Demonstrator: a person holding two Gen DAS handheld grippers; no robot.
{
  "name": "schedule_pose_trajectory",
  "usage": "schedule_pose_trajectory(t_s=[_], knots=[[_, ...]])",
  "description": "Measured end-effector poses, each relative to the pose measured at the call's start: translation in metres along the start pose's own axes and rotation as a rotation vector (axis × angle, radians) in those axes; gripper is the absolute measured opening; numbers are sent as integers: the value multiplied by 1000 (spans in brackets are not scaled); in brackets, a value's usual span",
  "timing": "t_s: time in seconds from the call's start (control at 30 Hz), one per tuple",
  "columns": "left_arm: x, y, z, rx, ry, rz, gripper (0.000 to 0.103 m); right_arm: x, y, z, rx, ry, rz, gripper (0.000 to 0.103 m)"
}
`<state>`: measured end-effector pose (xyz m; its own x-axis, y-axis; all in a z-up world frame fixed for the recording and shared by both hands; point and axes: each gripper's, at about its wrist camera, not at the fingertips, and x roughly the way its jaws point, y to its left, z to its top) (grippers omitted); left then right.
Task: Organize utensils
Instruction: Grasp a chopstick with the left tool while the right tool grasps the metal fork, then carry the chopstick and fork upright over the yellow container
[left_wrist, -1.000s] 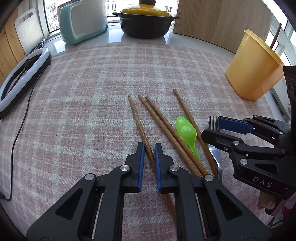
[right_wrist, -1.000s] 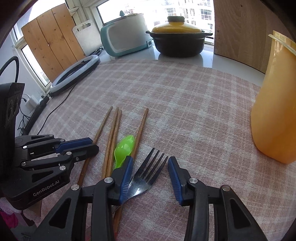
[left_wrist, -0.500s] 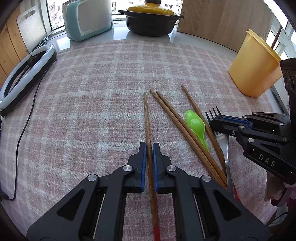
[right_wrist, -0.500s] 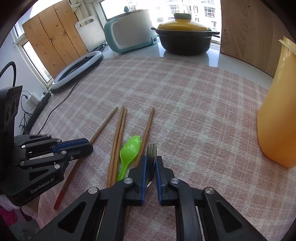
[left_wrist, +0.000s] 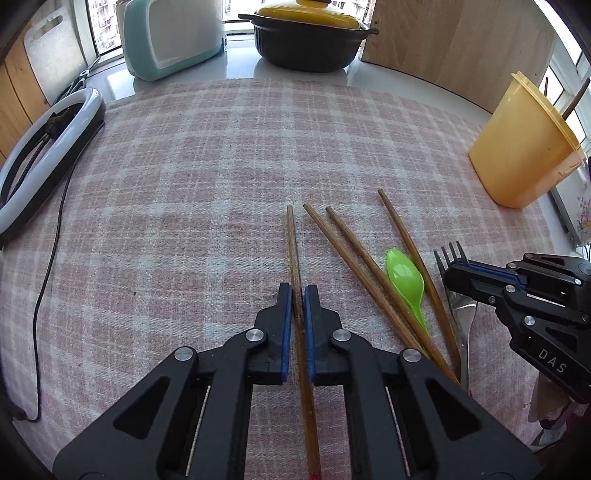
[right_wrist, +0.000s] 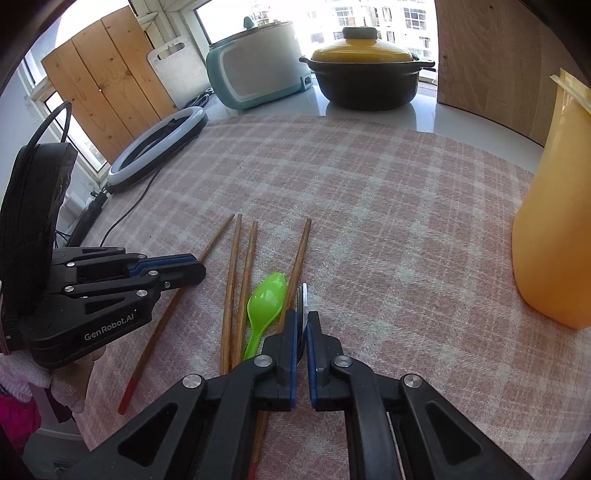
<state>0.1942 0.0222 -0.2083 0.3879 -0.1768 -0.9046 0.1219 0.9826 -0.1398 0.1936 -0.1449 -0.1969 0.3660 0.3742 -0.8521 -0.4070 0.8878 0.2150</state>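
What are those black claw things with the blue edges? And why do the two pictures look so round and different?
Each black claw is a grabbing tool that a person holds, one in each hand. A small camera with a very wide lens sits on each, which bends the picture round. One picture looks out from the left tool, the other from the right tool. The left one is shut on a chopstick. The right one is shut on a fork. On the checked tablecloth lie three more chopsticks and a green spoon. The yellow tub on the right already holds some sticks.
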Motion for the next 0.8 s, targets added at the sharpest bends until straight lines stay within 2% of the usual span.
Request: schedule_pose_trajectory(t_s=[0.1,0.3,0.8], knots=[[-9,5,-2,-45,-23,-37,3,-11,-1,-1,5,-19,5,1],[-46,3,-4,-71,-104,-88,3,-36,-6,-3,25,-71,19,0],[-112,-16,-4,-51,-233,-161,3,-100,-13,-11,37,-206,-7,0]])
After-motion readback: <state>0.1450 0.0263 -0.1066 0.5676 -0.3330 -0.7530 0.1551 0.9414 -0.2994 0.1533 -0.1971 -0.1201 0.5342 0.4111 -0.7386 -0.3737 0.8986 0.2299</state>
